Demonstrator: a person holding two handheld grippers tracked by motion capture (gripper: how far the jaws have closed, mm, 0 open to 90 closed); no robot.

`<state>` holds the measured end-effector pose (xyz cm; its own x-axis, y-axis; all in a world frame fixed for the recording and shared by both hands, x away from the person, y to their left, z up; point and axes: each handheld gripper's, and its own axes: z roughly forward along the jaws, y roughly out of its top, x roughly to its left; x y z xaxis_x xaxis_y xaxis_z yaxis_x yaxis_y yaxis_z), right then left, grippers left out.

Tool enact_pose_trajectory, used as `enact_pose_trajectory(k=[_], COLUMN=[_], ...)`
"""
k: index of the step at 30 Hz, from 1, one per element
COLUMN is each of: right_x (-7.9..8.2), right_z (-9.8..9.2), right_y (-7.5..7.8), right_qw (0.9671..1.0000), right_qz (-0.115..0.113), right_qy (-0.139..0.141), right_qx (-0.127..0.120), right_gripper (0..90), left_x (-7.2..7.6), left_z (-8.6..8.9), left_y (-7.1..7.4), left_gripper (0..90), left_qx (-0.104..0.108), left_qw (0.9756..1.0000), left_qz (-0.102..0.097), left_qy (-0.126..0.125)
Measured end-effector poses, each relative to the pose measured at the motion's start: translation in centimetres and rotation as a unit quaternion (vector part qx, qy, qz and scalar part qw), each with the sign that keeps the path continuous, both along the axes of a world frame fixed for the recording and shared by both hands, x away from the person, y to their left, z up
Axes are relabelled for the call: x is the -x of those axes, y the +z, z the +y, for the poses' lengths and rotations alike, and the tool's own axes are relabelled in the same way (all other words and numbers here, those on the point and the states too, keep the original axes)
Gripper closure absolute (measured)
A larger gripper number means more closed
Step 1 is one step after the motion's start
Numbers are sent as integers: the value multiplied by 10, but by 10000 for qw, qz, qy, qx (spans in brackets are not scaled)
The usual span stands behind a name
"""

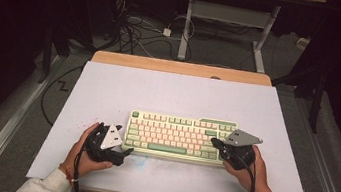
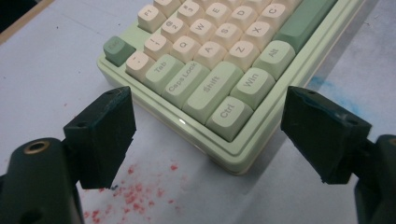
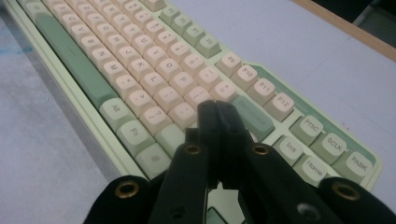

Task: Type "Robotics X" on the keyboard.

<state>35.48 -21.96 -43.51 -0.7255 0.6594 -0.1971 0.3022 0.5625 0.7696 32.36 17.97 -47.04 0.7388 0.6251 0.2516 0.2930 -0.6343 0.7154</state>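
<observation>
Figure: two hand-held grippers at a keyboard. The keyboard (image 1: 180, 137), pale green with cream and green keys, lies flat on the white surface (image 1: 108, 92), near its front edge and roughly central. The left gripper (image 2: 205, 135) is released, its jaws standing wide apart with nothing between them; it sits just off the keyboard's near left corner, where the Ctrl key (image 2: 229, 115) and Shift key (image 2: 211, 89) face it. Red specks (image 2: 135, 196) mark the surface below this gripper. The right gripper (image 3: 219, 109) is clenched, jaws pressed together on nothing, and its tip hovers over or rests on the keys at the right end of the main block, beside the long green key (image 3: 252, 116); contact cannot be told for certain. In the high view each hand backs its gripper from the front edge, the left hand (image 1: 82, 152) and the right hand (image 1: 254, 171).

Handling, as a judgement: the keyboard is a stiff plastic case, probably moderately heavy, and likely to slide on the smooth surface. The keys give under pressure and could pop off, so hold is best taken on the case rim at the two short ends.
</observation>
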Motion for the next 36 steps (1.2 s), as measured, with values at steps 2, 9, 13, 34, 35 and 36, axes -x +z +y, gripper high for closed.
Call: enact_pose_trajectory(k=[2, 9, 13, 34, 35, 36], right_x=[-3, -11, -15, -31, -31, -32], right_z=[3, 13, 19, 47, 48, 49], right_y=[2, 5, 5, 1, 1, 0], right_qw=[10000, 10000, 10000, 9996, 9996, 9995], right_qz=[-27, -34, -8, 94, 103, 110], right_qy=[19, 53, 93, 276, 277, 279], right_qx=[22, 26, -1, 29, 31, 35], right_gripper=[900, 900, 900, 900, 900, 900], left_x=[1, 3, 5, 6, 6, 6], left_z=[2, 7, 8, 11, 11, 11], left_y=[-1, -5, -6, -4, -4, -4], left_gripper=[171, 171, 171, 171, 170, 171], left_qx=[-7, 10, -33, 12, 5, 7], left_qw=[10000, 9999, 9999, 9999, 9999, 9999], left_qz=[12, 95, 101, 98, 91, 86], left_qy=[46, 115, 104, 84, 90, 90])
